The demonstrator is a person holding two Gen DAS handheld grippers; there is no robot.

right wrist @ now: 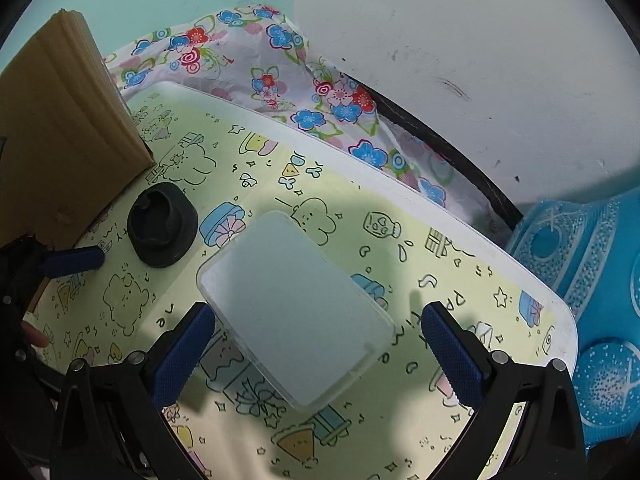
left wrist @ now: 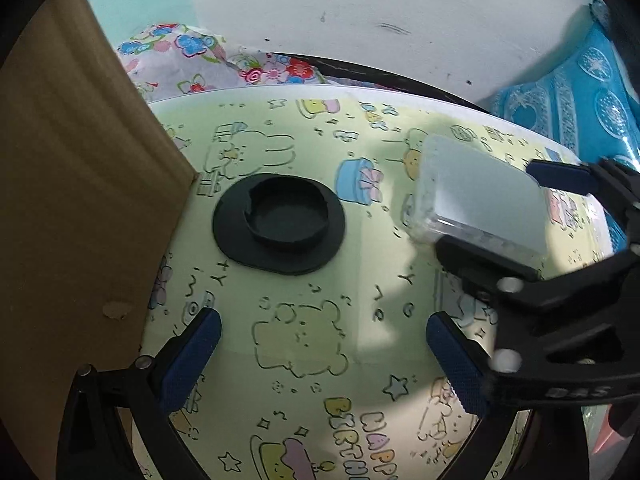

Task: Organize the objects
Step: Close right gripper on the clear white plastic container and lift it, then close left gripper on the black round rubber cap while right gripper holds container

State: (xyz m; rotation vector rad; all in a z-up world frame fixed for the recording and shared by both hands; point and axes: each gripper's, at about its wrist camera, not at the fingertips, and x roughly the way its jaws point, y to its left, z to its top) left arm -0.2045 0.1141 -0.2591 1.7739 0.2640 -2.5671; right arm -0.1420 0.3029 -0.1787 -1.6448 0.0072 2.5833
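A frosted clear plastic box (right wrist: 294, 306) lies flat on the pale green cartoon-print table (right wrist: 360, 208). My right gripper (right wrist: 318, 354) is open, its blue pads on either side of the box's near end, not touching it. A black round flanged cap (left wrist: 278, 226) sits open side up near the cardboard; it also shows in the right wrist view (right wrist: 162, 226). My left gripper (left wrist: 322, 354) is open and empty, low over the table in front of the cap. The box (left wrist: 480, 196) and the right gripper (left wrist: 524, 216) show at the right of the left wrist view.
A brown cardboard box (left wrist: 80, 200) stands along the table's left side. Floral cloth (right wrist: 280, 80) lies behind the table's far edge against a white wall. A blue patterned plastic sheet (right wrist: 592, 280) lies off the right edge.
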